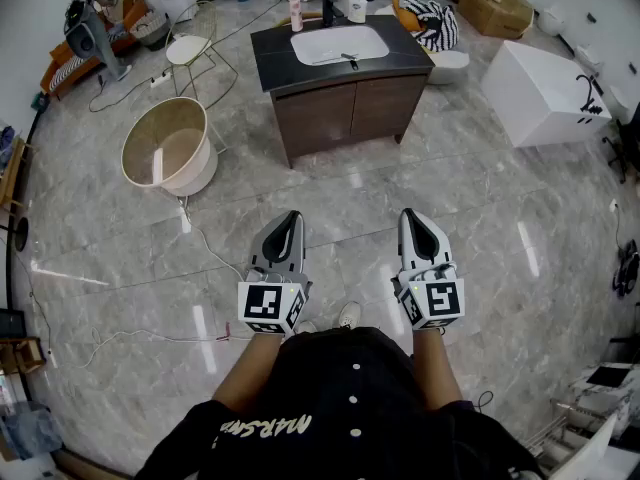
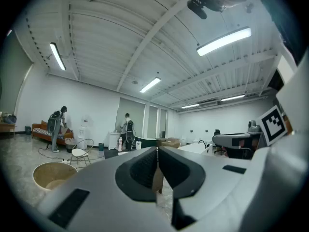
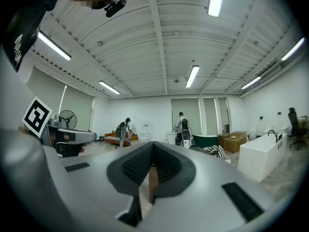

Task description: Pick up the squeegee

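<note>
A dark vanity with a white basin stands across the floor ahead of me. A small dark tool, likely the squeegee, lies at the basin's front rim. My left gripper and right gripper are held level side by side over the marble floor, well short of the vanity, both pointing toward it. Each is shut with nothing between its pads, as the left gripper view and right gripper view show. The vanity top appears far off in the left gripper view.
A round beige tub and a wire chair stand left of the vanity. A white box and cardboard boxes are at the right. A cable trails across the floor. Bottles stand on the counter. People stand far back.
</note>
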